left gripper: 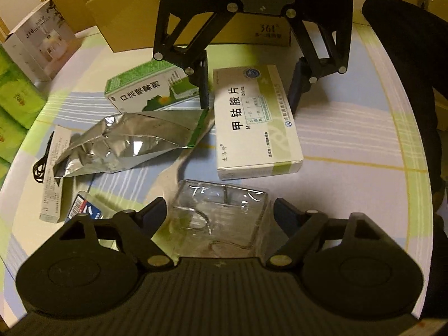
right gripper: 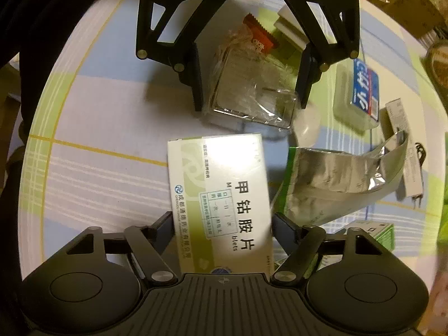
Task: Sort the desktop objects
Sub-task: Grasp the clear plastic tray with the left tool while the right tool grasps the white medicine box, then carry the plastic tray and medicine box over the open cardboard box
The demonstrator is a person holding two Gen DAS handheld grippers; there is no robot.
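left claw (left gripper: 221, 210) is hanging over a clear plastic box (left gripper: 221, 215), jaws partway apart with the box between them; i am not seeing the pads press on it yet. right claw (right gripper: 222, 224) is doing the same astride a white medicine box (right gripper: 221, 190), nothing gripped as far as i can tell. both boxes are lying flat on the checked tablecloth (left gripper: 350, 128), close together near its middle.

i am judging the sort as barely begun: everything is lying scattered and no sorted group is showing. a foil pouch (left gripper: 126, 142), a green-and-white box (left gripper: 140, 92), a blue pack (right gripper: 364, 89) and a narrow white box (left gripper: 53, 173) are all waiting.

reading the writing from the biggest thing down: the cardboard carton (left gripper: 134, 14) at the far edge is showing "361°". the pale carton (left gripper: 42, 42) beside it is reading "j10". the white medicine box is reading "甲钴胺片", with part of "tablets". the green-and-white box is reading "口洁喷雾剂". print on the blue pack and the narrow box is too small for me.
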